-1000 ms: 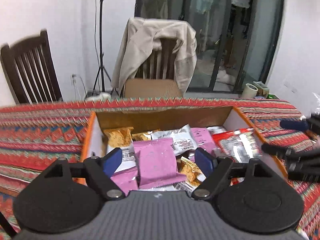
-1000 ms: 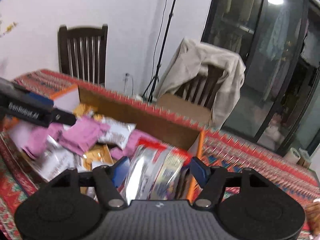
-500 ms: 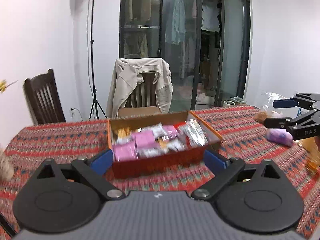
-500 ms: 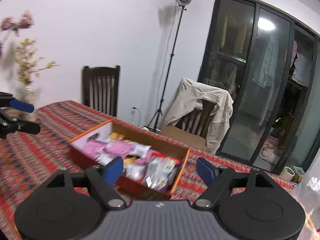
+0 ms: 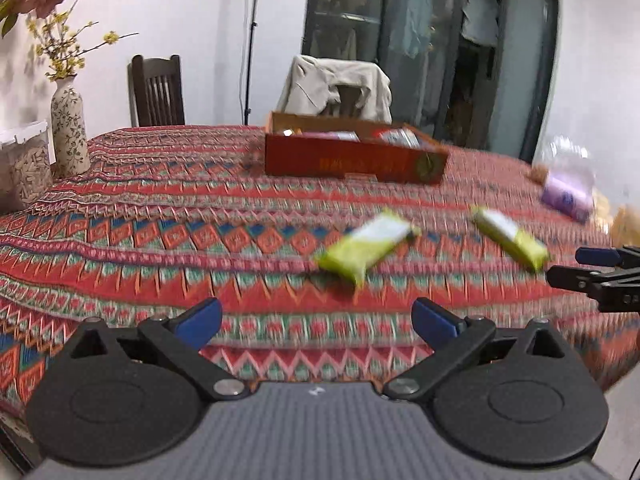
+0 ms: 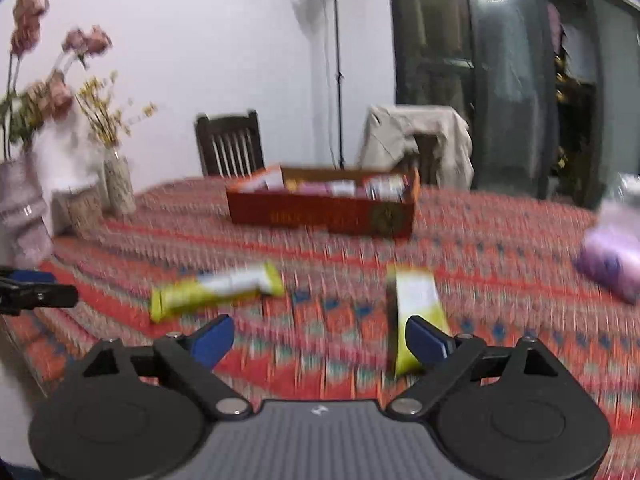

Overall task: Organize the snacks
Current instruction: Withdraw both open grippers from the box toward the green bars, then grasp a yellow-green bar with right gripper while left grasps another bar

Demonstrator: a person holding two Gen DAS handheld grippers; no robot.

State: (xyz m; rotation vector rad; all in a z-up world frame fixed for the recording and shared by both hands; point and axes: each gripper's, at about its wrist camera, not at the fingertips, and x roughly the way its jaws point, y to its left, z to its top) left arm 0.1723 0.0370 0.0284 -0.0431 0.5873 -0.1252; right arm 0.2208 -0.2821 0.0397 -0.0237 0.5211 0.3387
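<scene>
Left gripper (image 5: 316, 316): jaws spread wide, having just been opening, nothing between the blue pads (image 5: 198, 317); only patterned tablecloth (image 5: 160, 240) showed in the gap. Right gripper (image 6: 318, 338): jaws likewise spread and just been opening, nothing gripped. The right-hand blue pad (image 6: 426, 342) overlapped the lower end of a yellow-green snack bar (image 6: 414, 308) in the frame; contact could not be determined through the blur.

Left wrist view: two yellow-green bars lay flat on the cloth above the jaws. One bar (image 5: 366, 246) sat just right of centre, angled; the second (image 5: 510, 238) lay further right, well apart from the first. The tip of the right gripper entered at the right edge (image 5: 600, 276), just below that second bar.

Right wrist view: the other bar (image 6: 218, 290) lay left of centre, above the left pad. The left gripper's tip showed at the left edge (image 6: 36, 290).

Snack box (image 5: 354, 156), red-sided and open-topped, stood in the upper centre of both views, well beyond the bars, with packets inside. A purple packet (image 6: 612, 260) lay at the right edge. A patterned vase (image 5: 70, 124) with yellow sprigs stood upper left, beside a clear container (image 5: 24, 160). Behind the table: a dark wooden chair (image 6: 230, 142) and a chair draped with a beige jacket (image 6: 416, 138). Both views were motion-blurred.
</scene>
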